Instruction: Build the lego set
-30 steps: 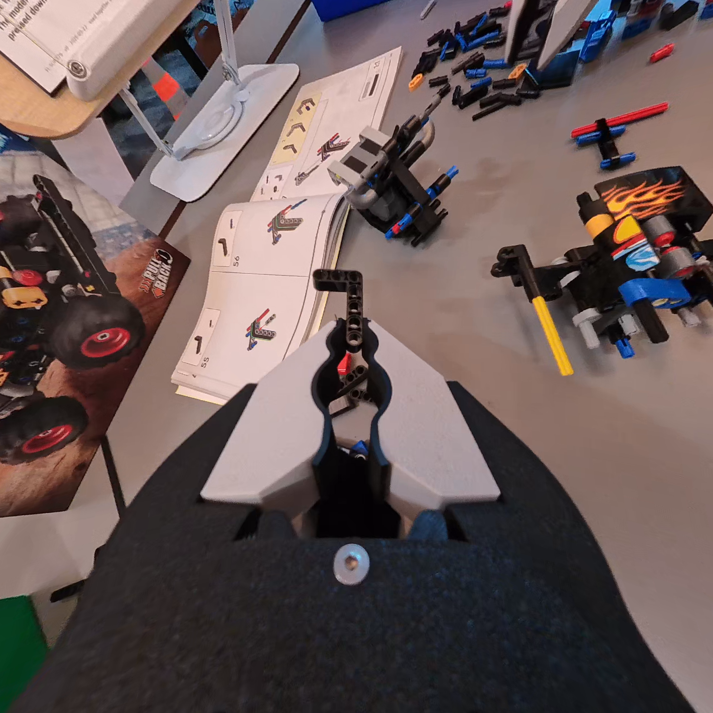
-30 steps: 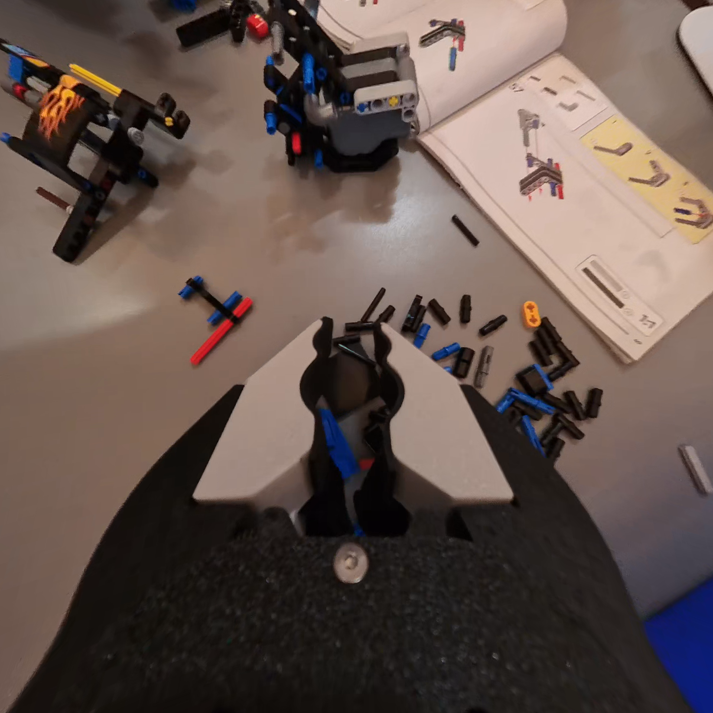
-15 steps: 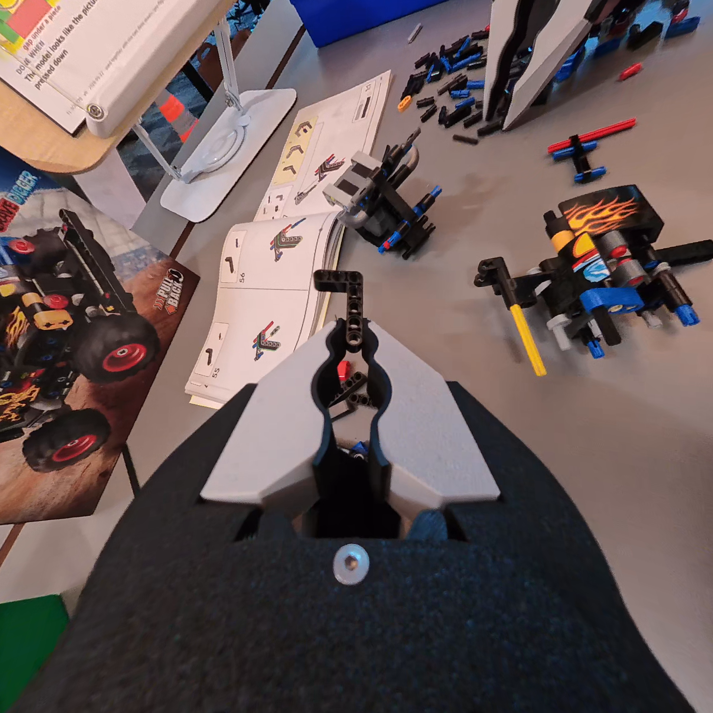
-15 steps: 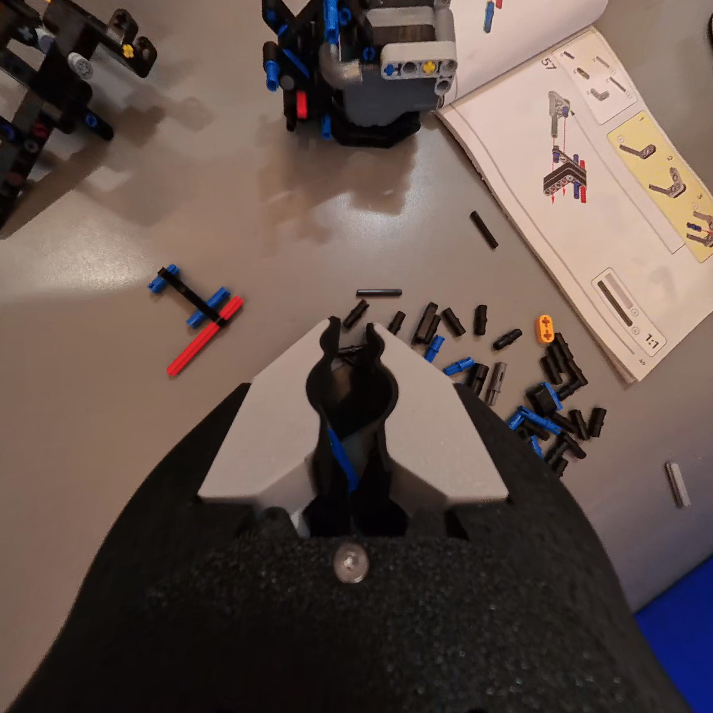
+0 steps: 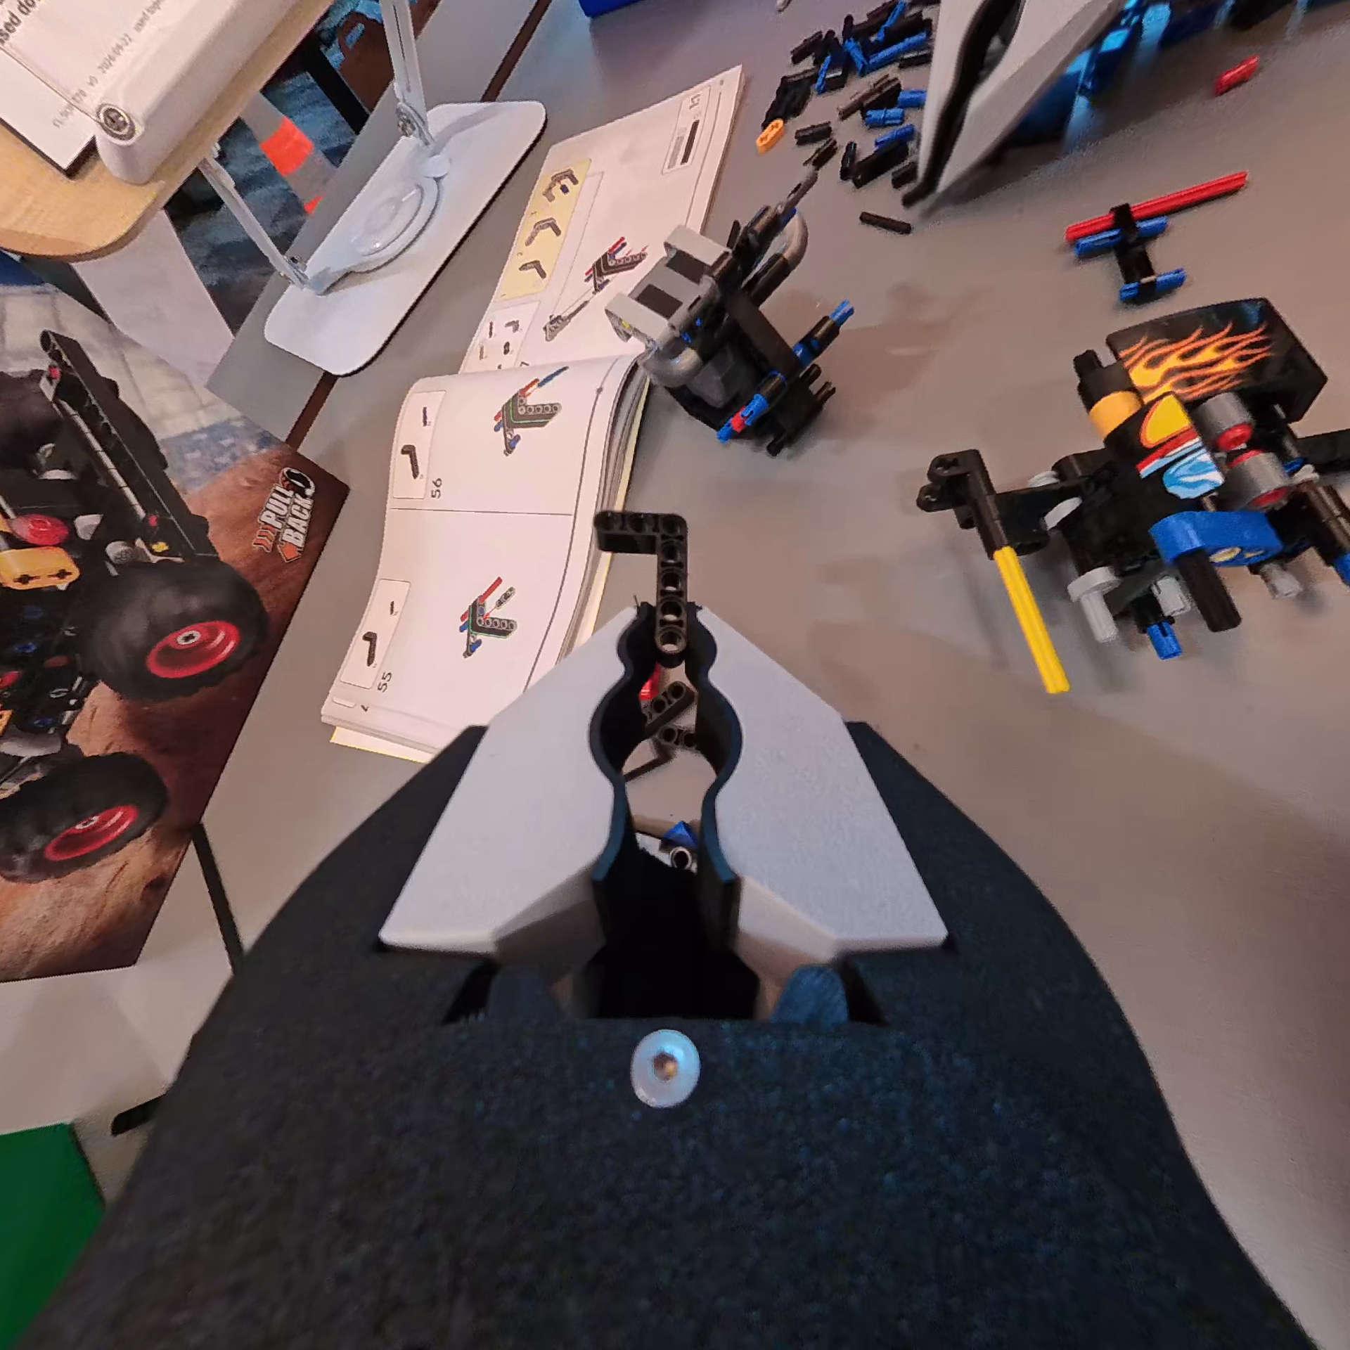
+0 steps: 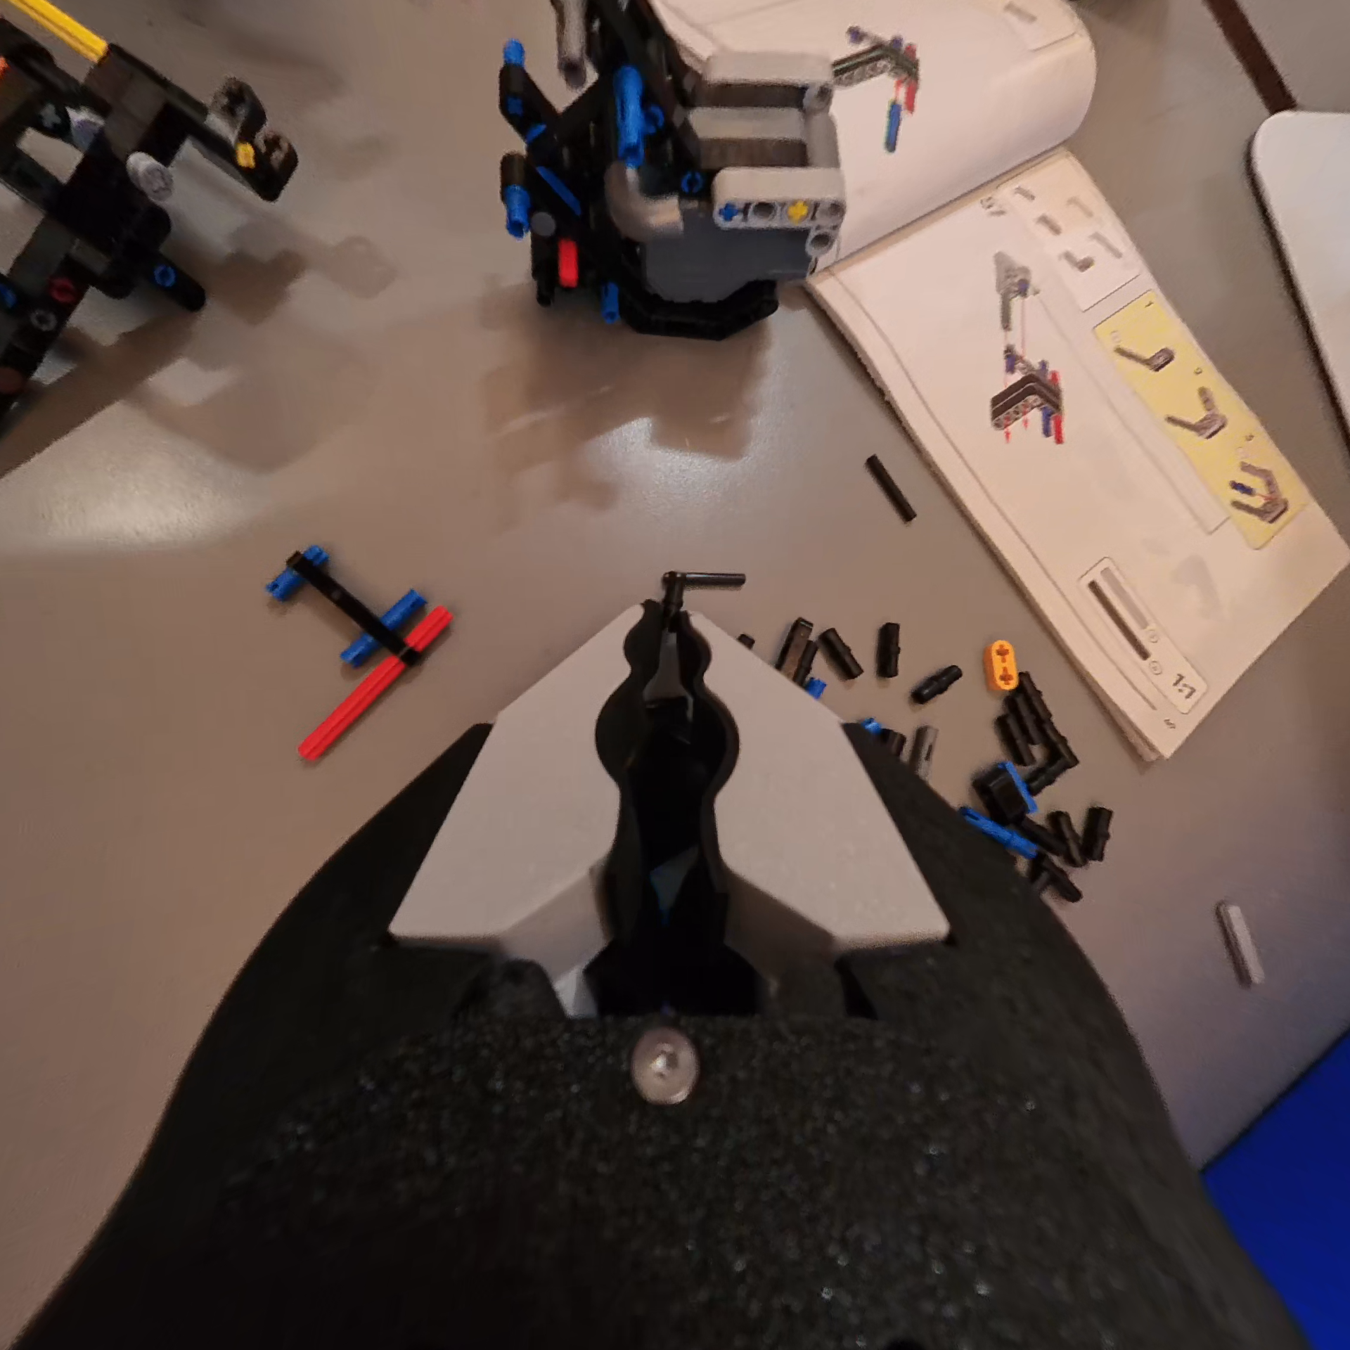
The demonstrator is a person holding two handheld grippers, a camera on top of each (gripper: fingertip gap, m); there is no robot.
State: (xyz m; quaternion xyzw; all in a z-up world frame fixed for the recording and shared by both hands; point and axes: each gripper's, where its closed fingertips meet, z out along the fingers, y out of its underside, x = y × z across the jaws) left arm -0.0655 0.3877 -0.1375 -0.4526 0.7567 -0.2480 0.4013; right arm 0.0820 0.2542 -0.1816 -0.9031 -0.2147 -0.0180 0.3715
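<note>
Fingers of our left gripper [image 5: 668, 621] are clamped on a black L-shaped beam [image 5: 661, 562], whose short arm points toward 9 o'clock above the tips. Fingers of our right gripper [image 6: 668, 617] are pressed together on a thin black pin [image 6: 676, 595], with a black axle [image 6: 708, 580] jutting from its end toward 3 o'clock; whether the two are joined we cannot tell.

Outward from the left gripper, in its view, the open instruction booklet [image 5: 497, 526] lies on the grey worktop [image 5: 840, 694] at 11 o'clock, and a grey-and-black sub-assembly [image 5: 723, 343] stands just beside the booklet's edge at 12 o'clock. At 2 o'clock sits a black assembly with flame decoration [image 5: 1183, 467], a yellow axle [image 5: 1030, 621] sticking out of it toward us. A red axle cluster with blue pins [image 5: 1139, 226] lies beyond it. At 9 o'clock, off the worktop's edge, is the set's box picture [image 5: 131, 643].

Outward from the right gripper, in its view, loose black and blue pins [image 6: 1023, 738] are scattered at 3 o'clock, an orange connector [image 6: 1001, 665] among them. The same red axle cluster lies at 10 o'clock, well apart from the pile.
</note>
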